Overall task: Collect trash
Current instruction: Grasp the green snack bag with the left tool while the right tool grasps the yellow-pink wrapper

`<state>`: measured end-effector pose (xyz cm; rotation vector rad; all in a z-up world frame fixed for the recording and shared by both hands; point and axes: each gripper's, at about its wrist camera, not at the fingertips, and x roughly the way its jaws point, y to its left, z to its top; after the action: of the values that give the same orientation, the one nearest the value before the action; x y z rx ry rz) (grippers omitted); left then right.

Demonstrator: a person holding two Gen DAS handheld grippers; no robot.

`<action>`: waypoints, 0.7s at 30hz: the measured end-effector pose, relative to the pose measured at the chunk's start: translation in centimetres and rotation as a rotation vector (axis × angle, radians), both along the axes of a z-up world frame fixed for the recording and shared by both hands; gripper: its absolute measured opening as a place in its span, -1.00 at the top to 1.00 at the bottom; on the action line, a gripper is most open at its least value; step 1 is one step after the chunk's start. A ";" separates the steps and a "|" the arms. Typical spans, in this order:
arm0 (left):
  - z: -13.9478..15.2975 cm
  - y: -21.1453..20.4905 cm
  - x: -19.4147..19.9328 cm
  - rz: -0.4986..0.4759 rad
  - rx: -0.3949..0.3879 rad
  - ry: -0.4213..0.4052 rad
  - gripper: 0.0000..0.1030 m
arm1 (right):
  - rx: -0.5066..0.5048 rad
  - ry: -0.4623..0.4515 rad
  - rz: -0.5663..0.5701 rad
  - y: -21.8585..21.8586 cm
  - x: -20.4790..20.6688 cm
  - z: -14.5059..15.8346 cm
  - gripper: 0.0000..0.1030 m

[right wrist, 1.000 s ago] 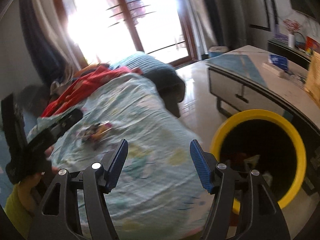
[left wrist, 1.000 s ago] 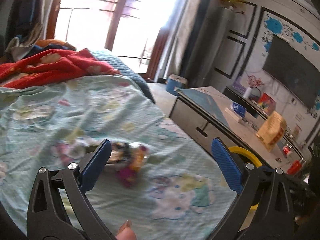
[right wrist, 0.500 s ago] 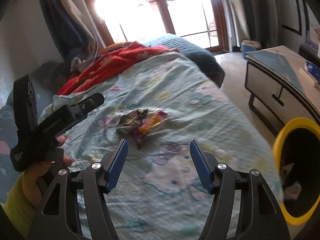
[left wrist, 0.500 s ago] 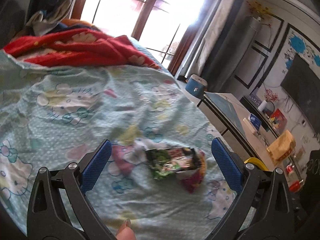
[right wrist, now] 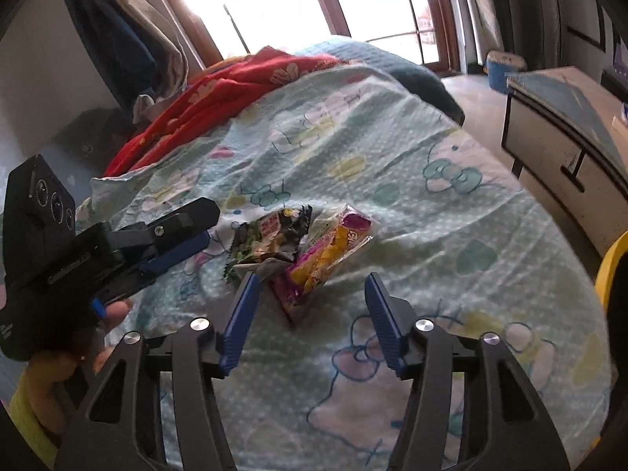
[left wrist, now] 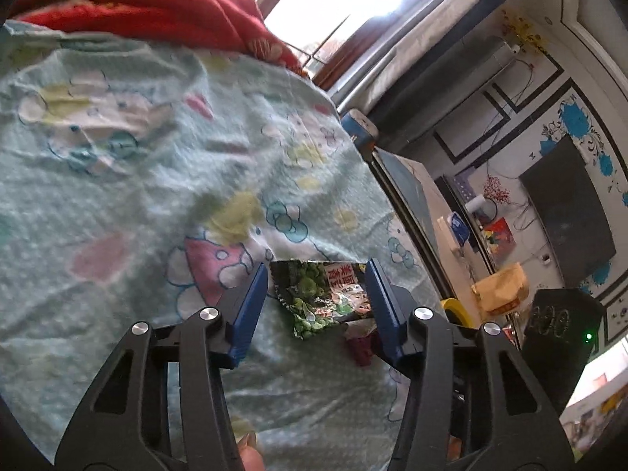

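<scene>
Our left gripper (left wrist: 317,274) sits with its jaws apart around the green snack wrapper (left wrist: 320,294) on the bedsheet (left wrist: 117,196) — nothing gripped. Our right gripper (right wrist: 311,288) is also open and empty, just short of the pink-and-yellow wrapper (right wrist: 325,259) (touching the green one) — the yellow bin (right wrist: 608,263) stands beside the bed.

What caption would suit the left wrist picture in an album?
Open left gripper straddling a green snack wrapper on the cartoon-print bedsheet.

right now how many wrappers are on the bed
2, touching, mid-bed: a green wrapper nearer the left claw, and a yellow-pink wrapper on its right, ahead of the right claw. More could be hidden underneath.
</scene>
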<state>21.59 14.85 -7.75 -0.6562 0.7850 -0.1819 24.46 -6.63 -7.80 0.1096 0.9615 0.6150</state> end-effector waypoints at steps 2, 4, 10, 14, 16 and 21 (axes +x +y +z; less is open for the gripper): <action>-0.4 -0.2 0.3 0.005 0.016 0.022 0.17 | 0.005 0.021 -0.003 0.0 0.5 -0.6 0.11; -1.0 -0.3 0.6 0.011 0.011 0.045 0.17 | 0.023 0.029 -0.008 -0.3 0.6 -0.9 0.18; -1.0 -1.3 1.2 0.011 0.059 0.051 0.17 | 0.056 0.026 0.016 -0.9 0.4 -1.0 0.51; -0.8 -2.7 1.4 -0.003 0.136 0.054 0.53 | 0.065 0.019 0.012 -1.6 0.0 -0.8 0.59; -1.0 -3.0 1.6 -0.017 0.144 0.063 0.81 | 0.062 0.009 0.008 -2.0 -0.3 -0.7 0.61; -0.3 -4.4 1.2 -0.050 0.190 0.028 0.95 | 0.049 -0.010 -0.021 -3.7 -0.6 -0.3 0.66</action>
<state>22.75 10.48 -8.07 -0.4607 0.8344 -0.1418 23.82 -10.31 -8.06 0.1603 0.9345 0.6192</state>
